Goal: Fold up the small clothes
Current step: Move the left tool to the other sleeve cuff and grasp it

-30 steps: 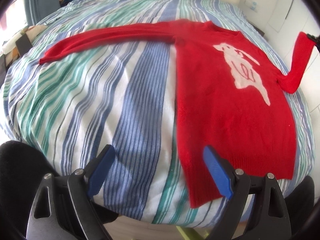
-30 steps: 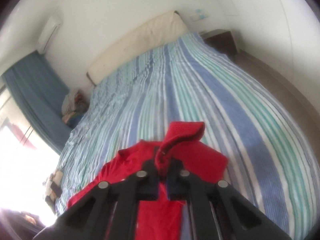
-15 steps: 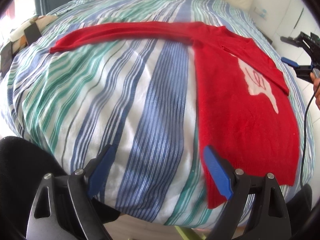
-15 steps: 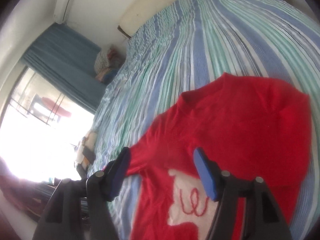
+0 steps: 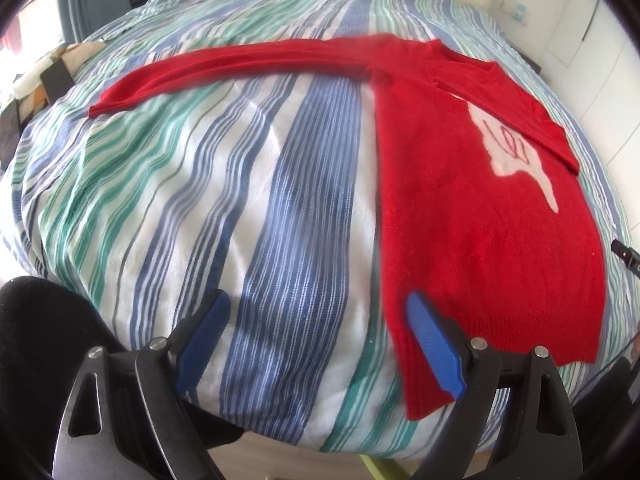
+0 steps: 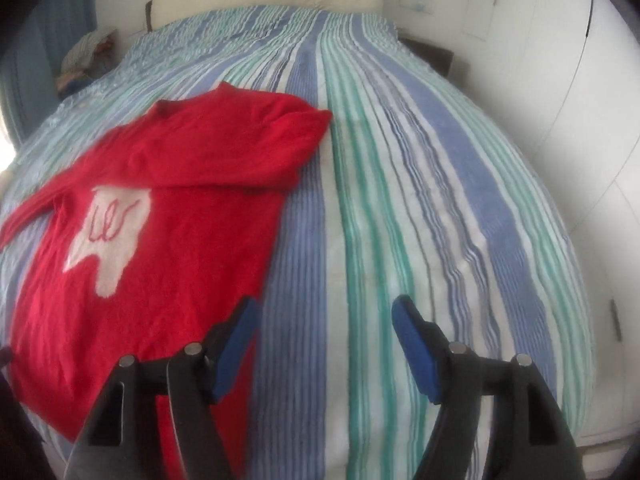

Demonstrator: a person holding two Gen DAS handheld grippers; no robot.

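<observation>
Striped bed (image 5: 280, 208), one red sweater (image 5: 480, 232), two empty claws

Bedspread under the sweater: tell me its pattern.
The bedspread has lengthwise stripes of blue, green and white, clearest in the right wrist view.

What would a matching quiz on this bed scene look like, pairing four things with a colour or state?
Things:
1. sweater
2. long sleeve
3. bedspread
4. other sleeve

States:
A. folded across the chest
B. striped blue, green and white
C. red with a white picture
D. stretched straight out to the side

Pairs: 1-C, 2-D, 3-B, 4-A
</observation>
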